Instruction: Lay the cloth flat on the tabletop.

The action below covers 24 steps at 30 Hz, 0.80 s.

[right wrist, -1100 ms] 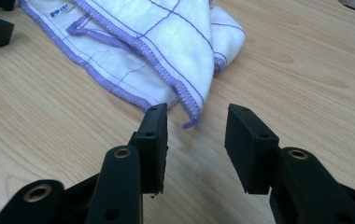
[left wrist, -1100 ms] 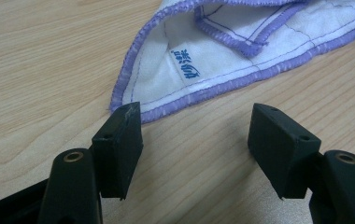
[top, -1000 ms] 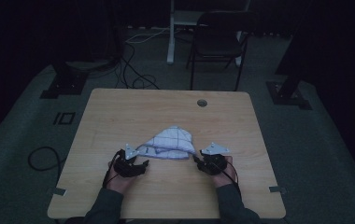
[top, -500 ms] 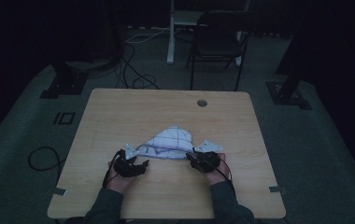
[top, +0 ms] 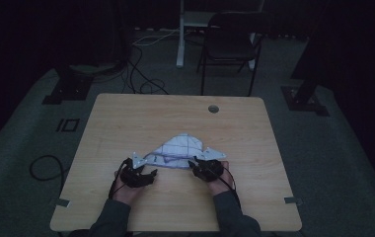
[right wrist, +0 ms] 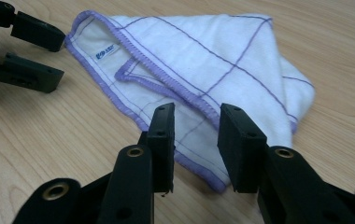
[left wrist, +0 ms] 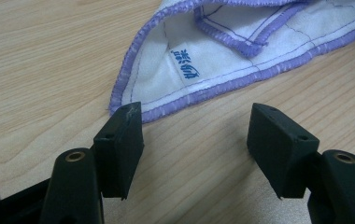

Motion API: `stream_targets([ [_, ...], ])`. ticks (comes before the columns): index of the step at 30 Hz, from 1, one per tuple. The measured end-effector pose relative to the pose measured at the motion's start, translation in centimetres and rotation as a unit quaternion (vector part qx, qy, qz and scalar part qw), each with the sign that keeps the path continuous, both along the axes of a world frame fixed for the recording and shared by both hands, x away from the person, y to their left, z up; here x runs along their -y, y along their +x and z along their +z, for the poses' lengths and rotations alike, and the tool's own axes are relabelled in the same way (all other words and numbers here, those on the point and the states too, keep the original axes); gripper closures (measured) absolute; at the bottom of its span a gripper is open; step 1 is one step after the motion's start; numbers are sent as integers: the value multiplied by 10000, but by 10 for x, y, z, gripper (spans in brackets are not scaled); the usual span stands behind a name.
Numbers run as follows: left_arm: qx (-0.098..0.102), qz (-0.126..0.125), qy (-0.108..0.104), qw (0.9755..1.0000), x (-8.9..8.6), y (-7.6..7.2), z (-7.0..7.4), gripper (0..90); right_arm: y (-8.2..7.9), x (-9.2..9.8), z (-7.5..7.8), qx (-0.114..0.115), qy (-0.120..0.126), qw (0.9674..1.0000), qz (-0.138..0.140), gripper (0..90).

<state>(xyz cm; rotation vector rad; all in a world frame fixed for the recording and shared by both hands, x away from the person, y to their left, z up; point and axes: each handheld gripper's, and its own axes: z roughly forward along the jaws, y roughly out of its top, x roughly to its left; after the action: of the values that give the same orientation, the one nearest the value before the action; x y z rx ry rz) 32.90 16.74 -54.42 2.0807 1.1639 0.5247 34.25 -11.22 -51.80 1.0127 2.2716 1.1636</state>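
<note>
White cloth [right wrist: 203, 60] near desk [top: 126, 118] front edge; right tool [right wrist: 195, 126] just narrowing over hem, unpinched; left tool [left wrist: 196, 135] spread; next, pinch hem.

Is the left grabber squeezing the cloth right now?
No, the left gripper is wide open, its jaws resting just short of the purple-edged cloth on bare table.

The left hand-held gripper [left wrist: 194, 135] is hovering low with jaws spread wide. The right hand-held gripper [right wrist: 196, 140], jaws just closing, is apparently still gripping nothing, forearms angling inward.
</note>
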Motion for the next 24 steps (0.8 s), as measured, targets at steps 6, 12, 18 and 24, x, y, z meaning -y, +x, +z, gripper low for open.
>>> stream_targets([
  [6,-52,16,40,10000,-2,-1,2,446,1,-10,-2,12,34,10000,84,703],
  [12,39,104,213,9997,-1,-2,4,509,3,-22,-5,-36,42,9998,181,727],
  [18,138,233,95,9996,-6,-1,7,510,4,-34,-6,-41,-28,9995,301,732],
  [24,221,378,73,9990,-15,7,9,507,7,-45,-5,-20,-61,9991,424,732],
])
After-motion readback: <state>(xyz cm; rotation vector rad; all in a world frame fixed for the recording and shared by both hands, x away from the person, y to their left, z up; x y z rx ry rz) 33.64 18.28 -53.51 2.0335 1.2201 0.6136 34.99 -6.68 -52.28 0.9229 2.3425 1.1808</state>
